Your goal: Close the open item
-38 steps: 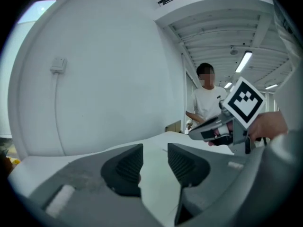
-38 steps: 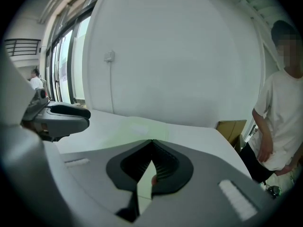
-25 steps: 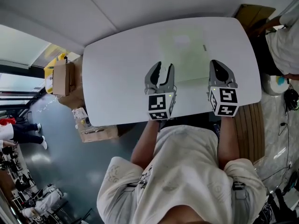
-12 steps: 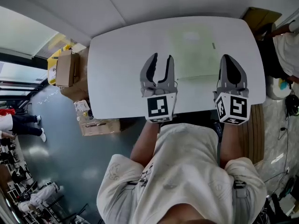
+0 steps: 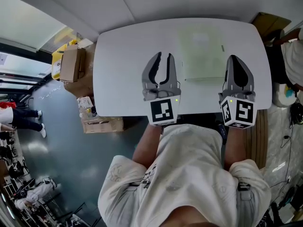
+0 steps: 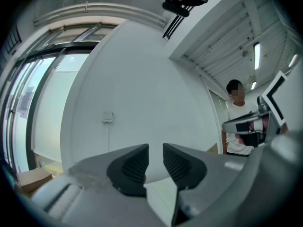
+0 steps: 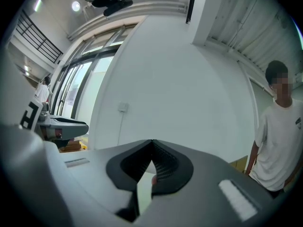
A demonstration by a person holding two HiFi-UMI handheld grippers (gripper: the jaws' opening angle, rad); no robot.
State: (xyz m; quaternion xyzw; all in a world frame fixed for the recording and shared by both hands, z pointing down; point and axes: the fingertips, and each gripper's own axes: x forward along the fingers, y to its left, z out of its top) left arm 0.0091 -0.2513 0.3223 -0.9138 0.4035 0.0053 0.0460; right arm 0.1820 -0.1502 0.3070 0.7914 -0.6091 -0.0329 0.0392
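Item: pale green flat sheet (image 5: pixel 201 51) lies on bench (image 5: pixel 123 70) at 12 o'clock, beyond my tools.
Left tool (image 5: pixel 164 56): narrow gap, jaws just been closing, empty.
Right tool (image 5: pixel 235 58): jaws together, empty.
Meaning: whether it's closed, I cannot tell.

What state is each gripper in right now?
Left gripper: open, narrow gap, nothing between the jaws; they have just been closing.
Right gripper: shut, jaw tips together, holding nothing.
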